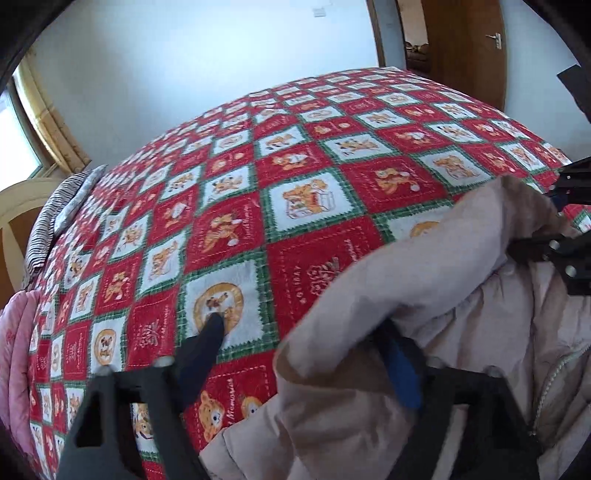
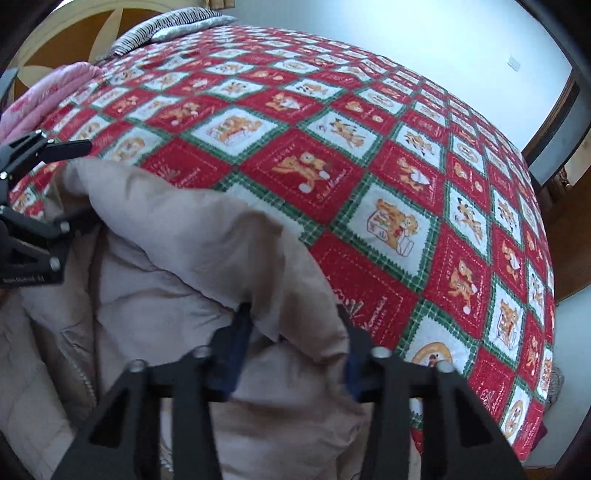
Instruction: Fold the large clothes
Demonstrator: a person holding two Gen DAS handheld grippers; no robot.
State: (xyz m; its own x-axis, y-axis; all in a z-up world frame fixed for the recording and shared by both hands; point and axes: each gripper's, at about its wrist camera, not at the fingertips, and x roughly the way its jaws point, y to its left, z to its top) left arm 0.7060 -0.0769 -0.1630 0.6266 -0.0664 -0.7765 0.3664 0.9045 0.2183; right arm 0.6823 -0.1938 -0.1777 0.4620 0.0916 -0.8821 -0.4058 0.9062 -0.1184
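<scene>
Bulky beige padded coat [image 2: 177,258] is lifted over the near edge of the red patchwork quilt [image 2: 388,155]. Its hem is straddled by left gripper [image 1: 306,339] and right gripper [image 2: 295,321]; whether clamped cannot be told. Soft, puffy, slippery: hem corners judged best.

A home bedroom: quilted bed [image 1: 332,155], headboard [image 2: 74,22], wooden door [image 1: 465,48].

A red, white and green patchwork bedspread [image 1: 303,192] carries stitched writing on its red squares. One square reads "HOLIDAY" [image 1: 300,274] along its edge, and another near the bottom shows "Memories" [image 1: 236,400] in script beside a bear. Other squares and a small white label on a gripper frame [image 2: 22,280] are too blurred to read.
</scene>
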